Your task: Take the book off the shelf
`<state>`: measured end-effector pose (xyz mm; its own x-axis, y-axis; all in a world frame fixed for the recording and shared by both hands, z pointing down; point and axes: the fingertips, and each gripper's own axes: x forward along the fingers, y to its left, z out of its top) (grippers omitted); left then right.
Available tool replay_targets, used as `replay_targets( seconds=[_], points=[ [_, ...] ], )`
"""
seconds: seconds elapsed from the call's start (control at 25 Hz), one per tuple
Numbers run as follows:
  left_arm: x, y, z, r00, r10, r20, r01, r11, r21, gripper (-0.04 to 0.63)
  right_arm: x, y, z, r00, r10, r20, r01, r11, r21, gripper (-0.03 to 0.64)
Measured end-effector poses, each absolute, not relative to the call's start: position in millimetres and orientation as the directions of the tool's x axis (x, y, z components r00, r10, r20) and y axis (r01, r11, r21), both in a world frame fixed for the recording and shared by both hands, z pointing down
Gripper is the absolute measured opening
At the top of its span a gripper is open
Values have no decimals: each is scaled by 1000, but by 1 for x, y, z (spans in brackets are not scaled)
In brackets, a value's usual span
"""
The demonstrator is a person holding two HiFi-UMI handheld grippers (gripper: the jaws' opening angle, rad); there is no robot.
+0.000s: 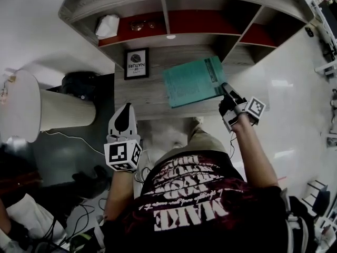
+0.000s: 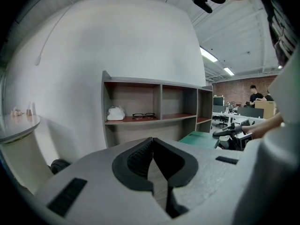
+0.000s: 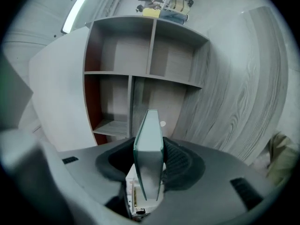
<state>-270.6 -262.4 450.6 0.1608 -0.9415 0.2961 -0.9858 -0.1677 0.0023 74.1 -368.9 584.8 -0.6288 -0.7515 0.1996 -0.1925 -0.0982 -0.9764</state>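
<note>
My right gripper (image 1: 225, 88) is shut on a thin teal book (image 1: 192, 81), gripping its right edge; the book hangs flat in front of the grey shelf unit (image 1: 168, 33), clear of its compartments. In the right gripper view the book (image 3: 149, 139) stands edge-on between the dark pads (image 3: 180, 161) of the right gripper (image 3: 149, 146). My left gripper (image 1: 125, 109) is lower left of the book, shut with nothing in it. In the left gripper view its jaws (image 2: 153, 140) meet at the tip, and the book (image 2: 199, 138) shows at the right.
The shelf (image 2: 154, 102) has red-lined compartments holding a white crumpled object (image 1: 107, 25) and a pair of glasses (image 1: 142, 25). A framed picture (image 1: 136, 63) leans below them. A white round stand (image 1: 23, 107) is at the left, with cables (image 1: 68, 138) on the floor.
</note>
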Motion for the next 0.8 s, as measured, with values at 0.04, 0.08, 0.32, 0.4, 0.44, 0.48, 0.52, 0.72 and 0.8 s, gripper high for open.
replay_targets(
  seconds=[0.04,0.08,0.32,0.4,0.44,0.48,0.52,0.72,0.8],
  points=[
    [-270,-263,452,164,-941,296,-985,-171,1,6,74,-369,594,-625,-752,211,-205,-103,-973,178],
    [-269,-263,454,165,-941,296,-985,-172,1,6,75,-370,603,-619,-753,222,-220,-104,-970,178],
    [-258,-261,458,167,-938,303,-985,-172,10,6,84,-372,656,-582,-757,297,-294,-144,-945,178],
    [-252,-262,458,175,-936,306,-983,-183,2,6,87,-373,673,-576,-756,310,-298,-159,-941,178],
    [-250,-262,458,179,-935,307,-982,-188,-2,6,88,-373,681,-573,-757,314,-297,-165,-941,178],
    [-248,-262,458,180,-934,308,-982,-191,-5,6,89,-373,689,-569,-757,321,-297,-174,-939,179],
    [-247,-262,458,179,-934,311,-982,-190,-6,6,91,-372,698,-564,-757,331,-300,-187,-936,178],
    [-245,-263,455,170,-934,314,-982,-186,-20,6,96,-369,734,-539,-752,379,-353,-206,-912,179],
    [-242,-263,451,171,-935,309,-982,-188,-27,6,99,-367,742,-541,-749,383,-398,-172,-901,182]
  ],
)
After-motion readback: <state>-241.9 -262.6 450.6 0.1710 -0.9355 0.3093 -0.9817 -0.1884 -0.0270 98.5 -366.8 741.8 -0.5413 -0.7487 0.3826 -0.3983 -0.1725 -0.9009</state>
